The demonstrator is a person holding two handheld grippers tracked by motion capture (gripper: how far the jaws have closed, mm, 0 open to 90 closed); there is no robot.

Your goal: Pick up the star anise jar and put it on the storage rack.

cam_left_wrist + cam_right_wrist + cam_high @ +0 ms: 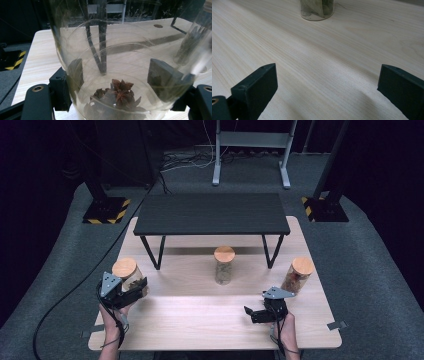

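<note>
Three glass jars with wooden lids stand on the light wooden table [200, 322]. The left jar [125, 271] holds star anise [120, 93], and my left gripper [131, 289] is shut on it, one pad [75, 72] pressed on each side of the glass [117, 50]. The middle jar [224, 266] holds pale green leaves and stands in front of the shelf. The right jar [299, 275] has reddish contents. My right gripper [252, 314] hovers low over bare table wood, left of the right jar. It is open [327, 80] with nothing between its fingers, and the middle jar [317, 10] lies ahead of it.
A low black shelf [212, 213] on thin black legs spans the back of the table. Bare wood runs along the front between the two hands. Black stands with yellow-striped feet [106, 210] sit on the grey floor beyond, and a cable trails at the left.
</note>
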